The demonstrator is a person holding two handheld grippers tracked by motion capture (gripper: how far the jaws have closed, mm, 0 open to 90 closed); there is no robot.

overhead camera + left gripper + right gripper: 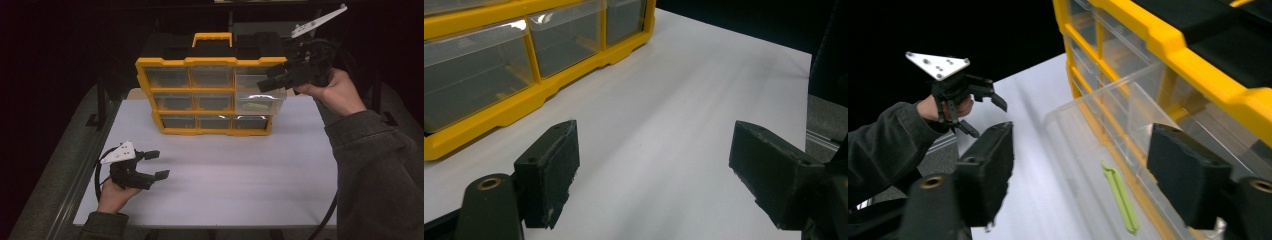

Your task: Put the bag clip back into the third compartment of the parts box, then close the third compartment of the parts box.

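Glossy clear plastic drawer (1108, 130) in yellow plastic organizer (210, 95); matt white table (225, 185).

Counted: one organizer, nine drawers, one green piece, two hand-held grippers.

One yellow organizer (210, 62) with one yellow carry handle (212, 37) sits at the upper centre of the high view, on one white counter (225, 175). It has nine clear drawers in three rows of three; eight sit flush and one, the pulled-out drawer (260, 102) at the middle right of the case, stands forward. One green piece (1120, 197) lies in that drawer. Two hand-held grippers appear: the left hand-held gripper (159, 165) at lower left and the right hand-held gripper (267, 80) at upper right, each with two black jaws and one grey three-cornered plate.
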